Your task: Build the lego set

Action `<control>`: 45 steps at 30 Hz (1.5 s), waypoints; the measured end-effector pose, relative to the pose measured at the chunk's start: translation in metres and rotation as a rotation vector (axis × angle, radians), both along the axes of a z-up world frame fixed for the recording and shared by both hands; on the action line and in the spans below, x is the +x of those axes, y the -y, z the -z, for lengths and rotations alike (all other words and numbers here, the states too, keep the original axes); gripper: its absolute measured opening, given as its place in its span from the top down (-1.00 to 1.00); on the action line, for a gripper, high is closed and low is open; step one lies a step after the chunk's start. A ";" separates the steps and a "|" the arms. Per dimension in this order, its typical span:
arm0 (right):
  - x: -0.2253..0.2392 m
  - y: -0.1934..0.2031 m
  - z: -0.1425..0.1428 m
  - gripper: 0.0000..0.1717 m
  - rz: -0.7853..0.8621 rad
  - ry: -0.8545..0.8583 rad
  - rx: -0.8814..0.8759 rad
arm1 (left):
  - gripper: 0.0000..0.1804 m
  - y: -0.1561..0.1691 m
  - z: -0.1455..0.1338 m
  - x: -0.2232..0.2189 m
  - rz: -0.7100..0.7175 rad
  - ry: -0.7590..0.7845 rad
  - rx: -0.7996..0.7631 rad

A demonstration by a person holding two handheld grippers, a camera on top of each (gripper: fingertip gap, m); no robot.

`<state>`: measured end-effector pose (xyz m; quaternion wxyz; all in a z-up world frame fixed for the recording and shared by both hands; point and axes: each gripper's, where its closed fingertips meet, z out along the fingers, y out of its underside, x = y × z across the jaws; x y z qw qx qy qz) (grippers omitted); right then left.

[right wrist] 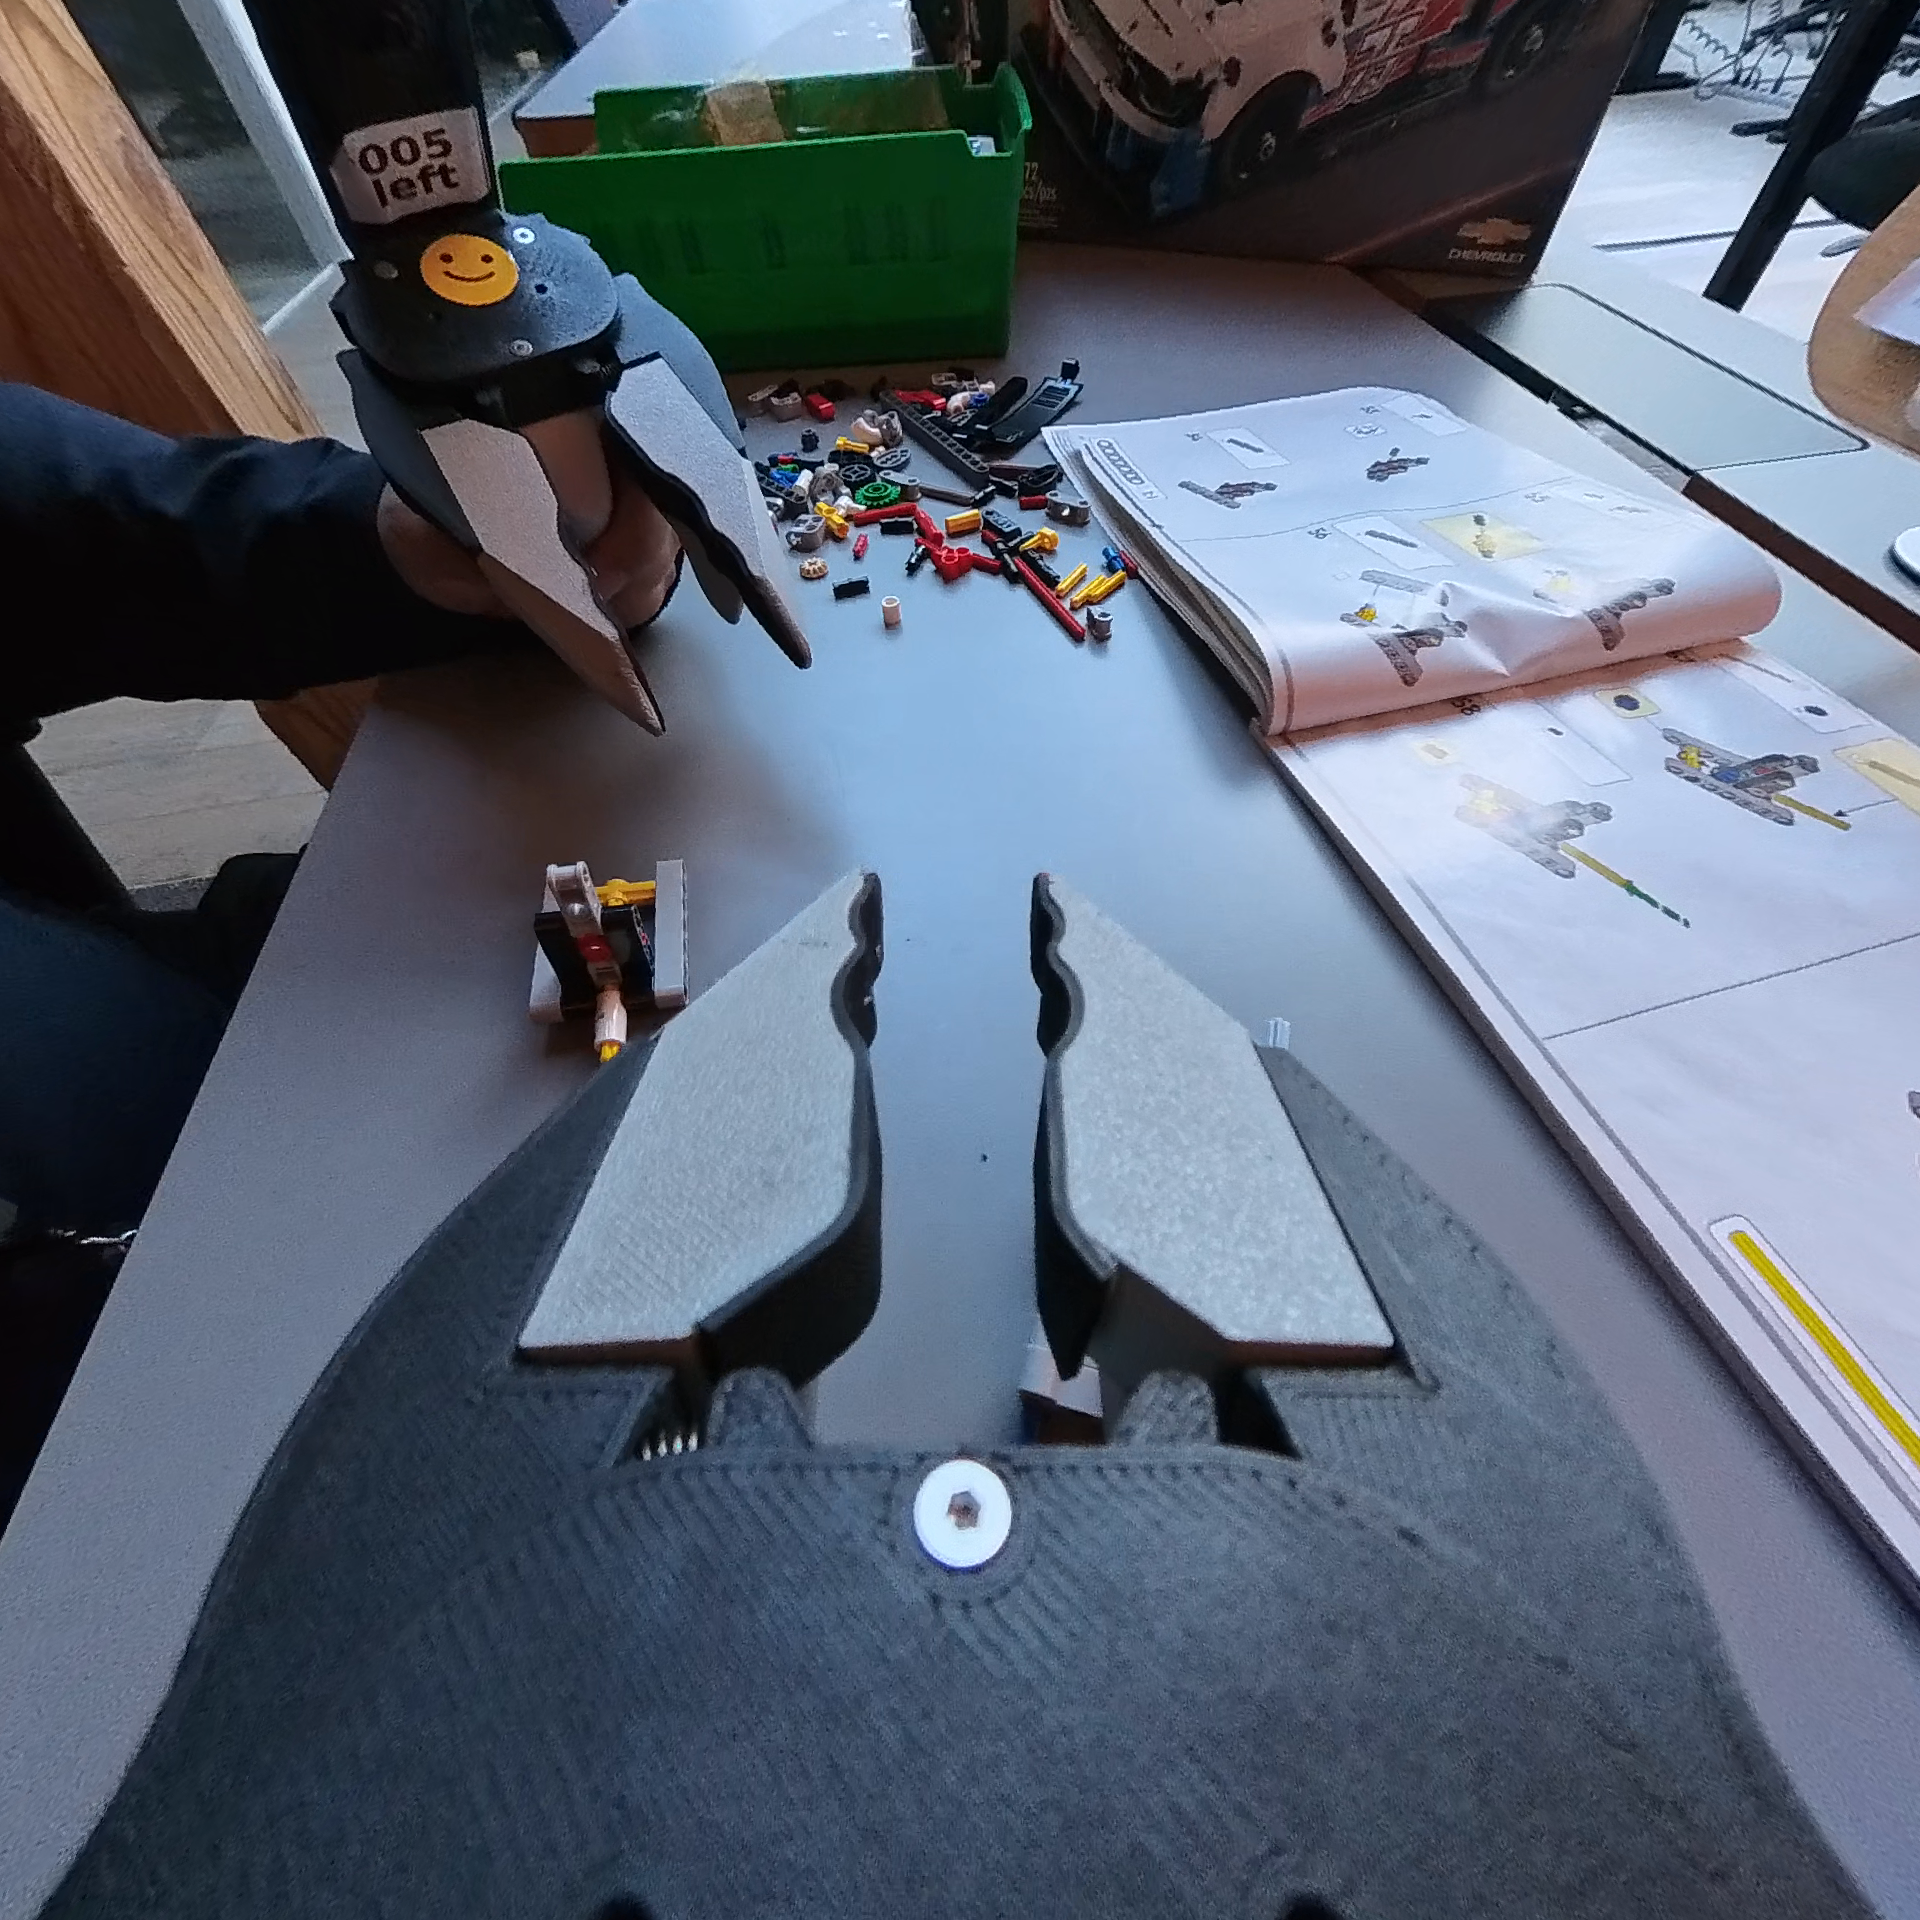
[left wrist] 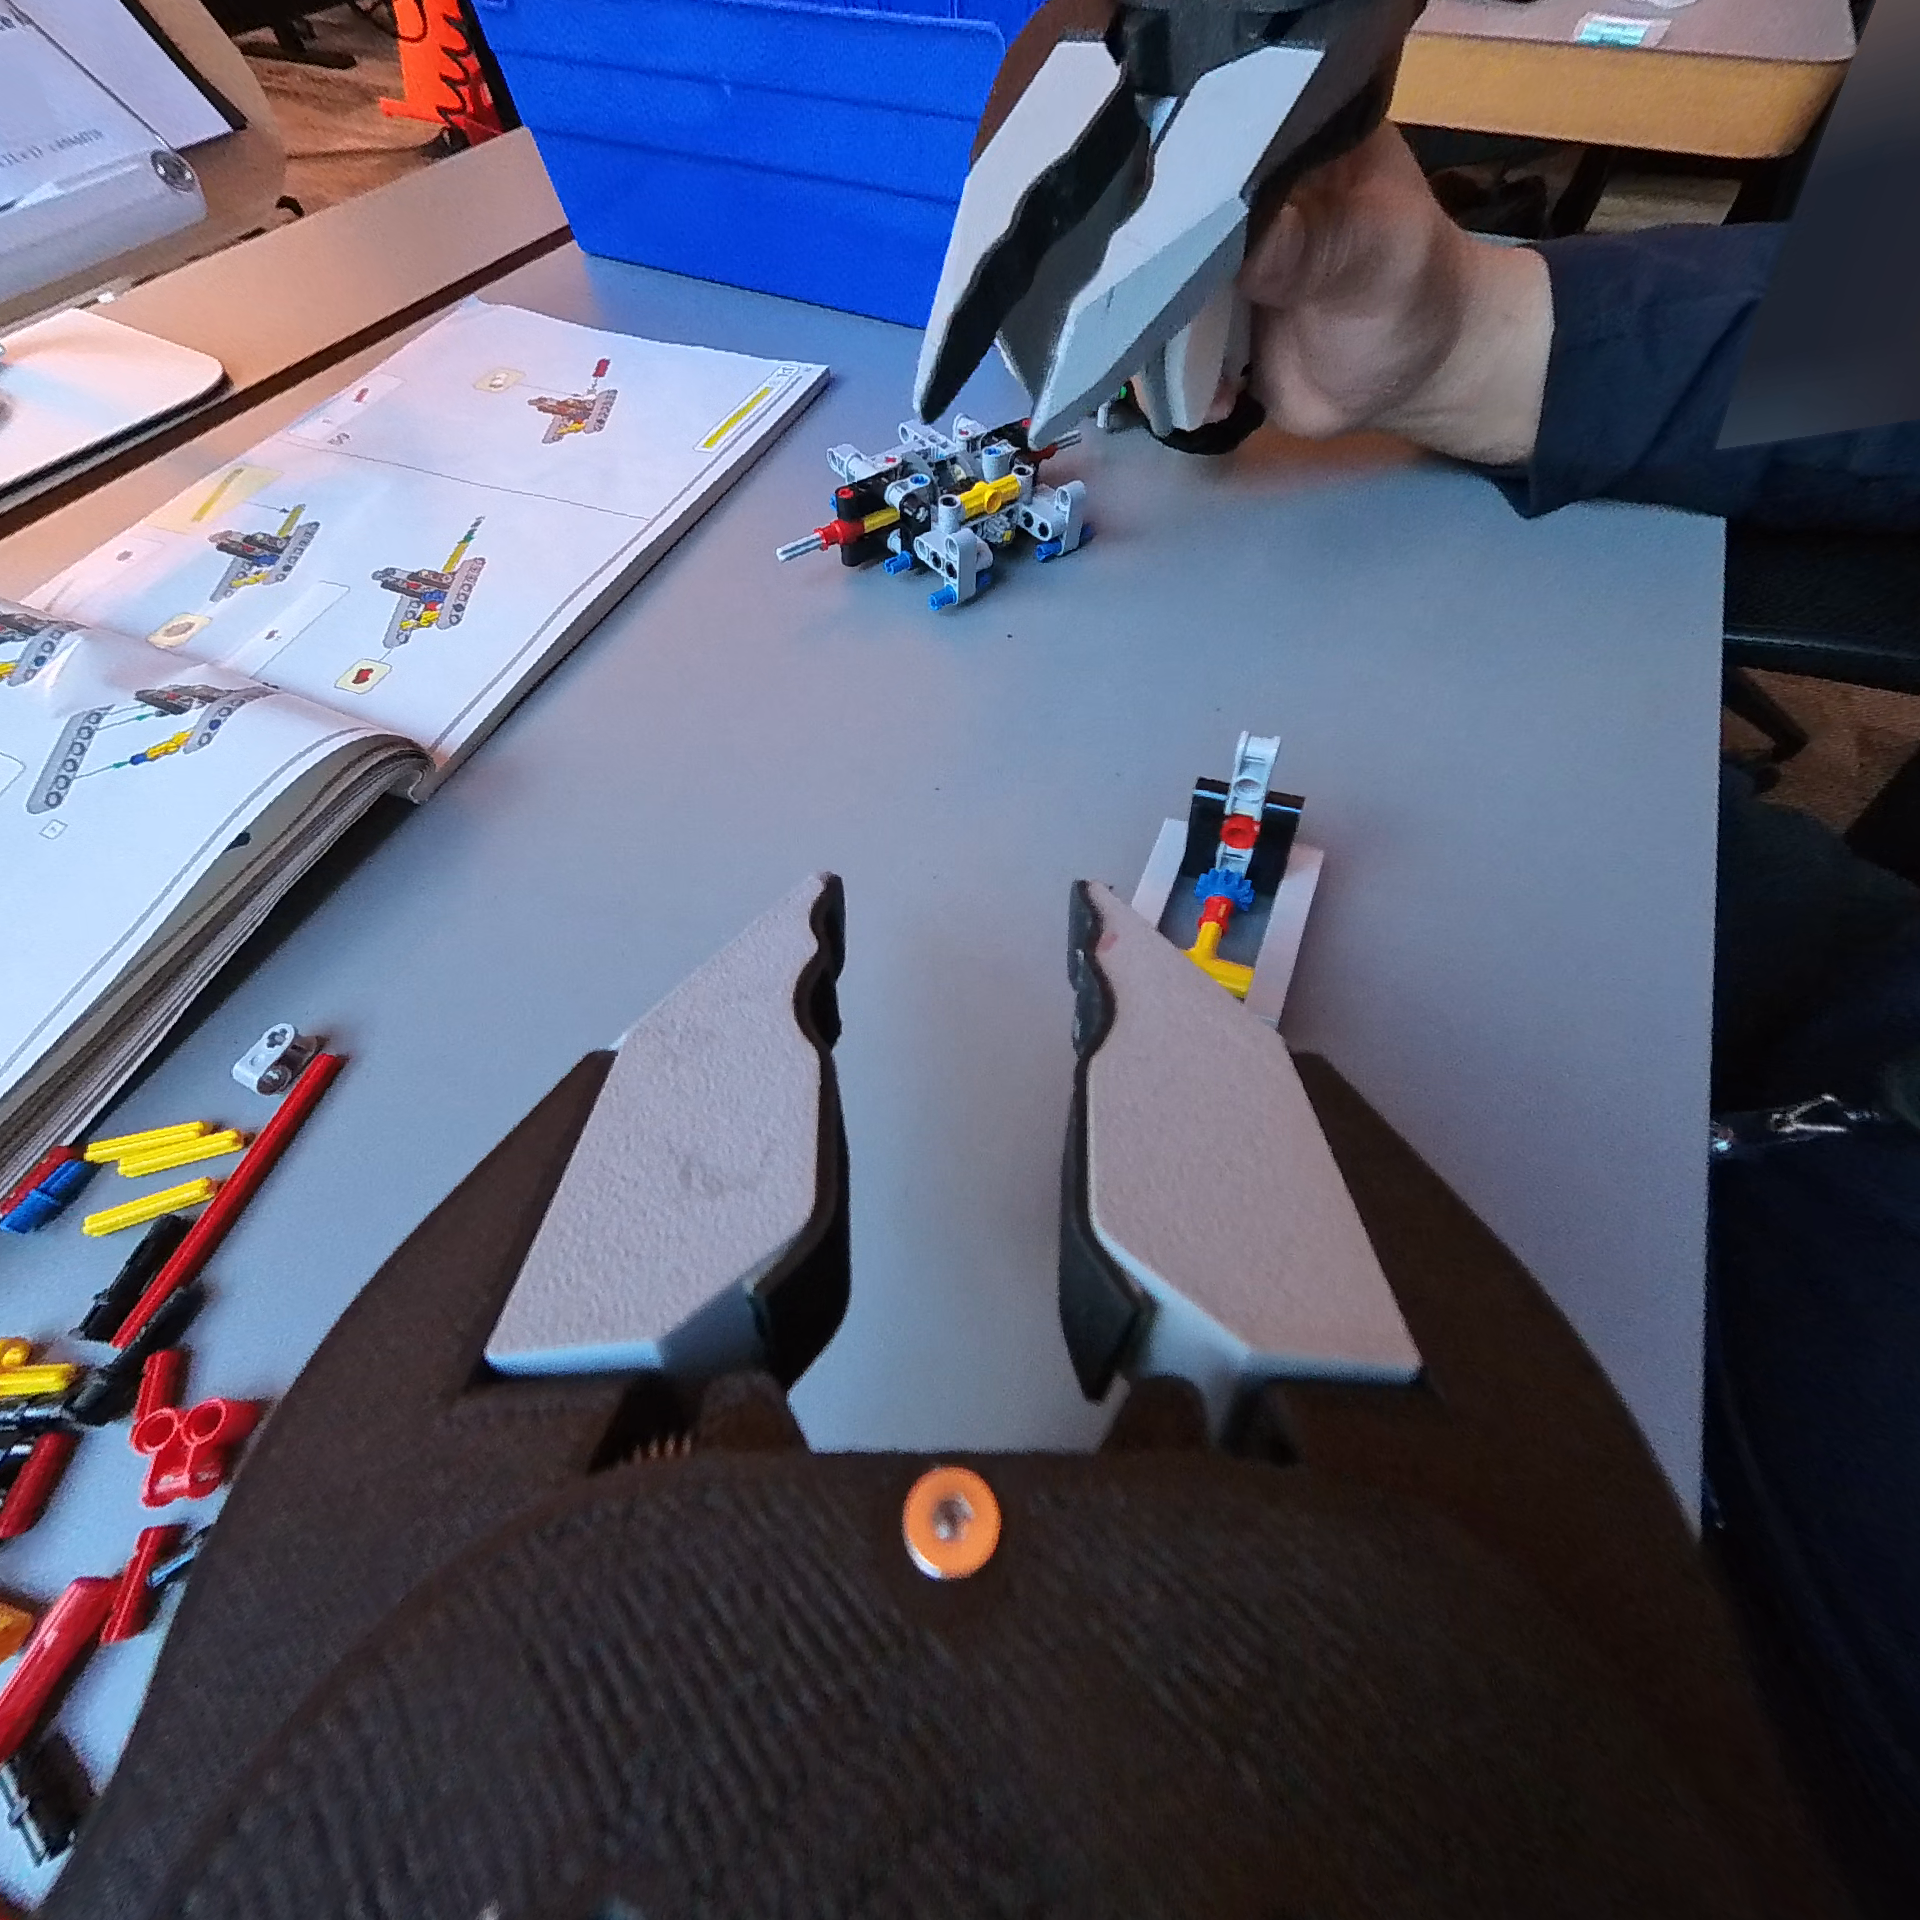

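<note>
The left claw hangs over a bare stretch of the grey surface with its two fingers parted and nothing between the pads. Just beside its right fingertip sits a small brick subassembly: a pale grey frame and a black panel carrying a light grey beam, a red bush, a blue gear and a yellow connector in a row. The claw does not touch it. The right wrist view shows the same subassembly near the surface's edge, with the left claw tilted downward above the surface, its fingers apart and bare.

The right claw points steeply down at a larger brick assembly of grey, black, yellow, red and blue pieces. Its fingers are parted, and the tips stand right at the assembly's far top edge; whether they touch it cannot be told. In its own view the right claw has only the dark surface between its pads.

An open instruction booklet lies to the left, and loose red, yellow, blue and black pieces are scattered beside the left claw. A blue bin stands at the far side. The right wrist view also shows a green bin and a printed cardboard box.
</note>
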<state>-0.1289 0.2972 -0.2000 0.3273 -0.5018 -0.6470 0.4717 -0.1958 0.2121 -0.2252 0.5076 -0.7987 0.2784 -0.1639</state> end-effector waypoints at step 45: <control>0.022 0.096 0.073 0.97 -0.404 0.388 0.150 | 0.85 0.025 0.039 0.063 0.294 -0.202 -0.236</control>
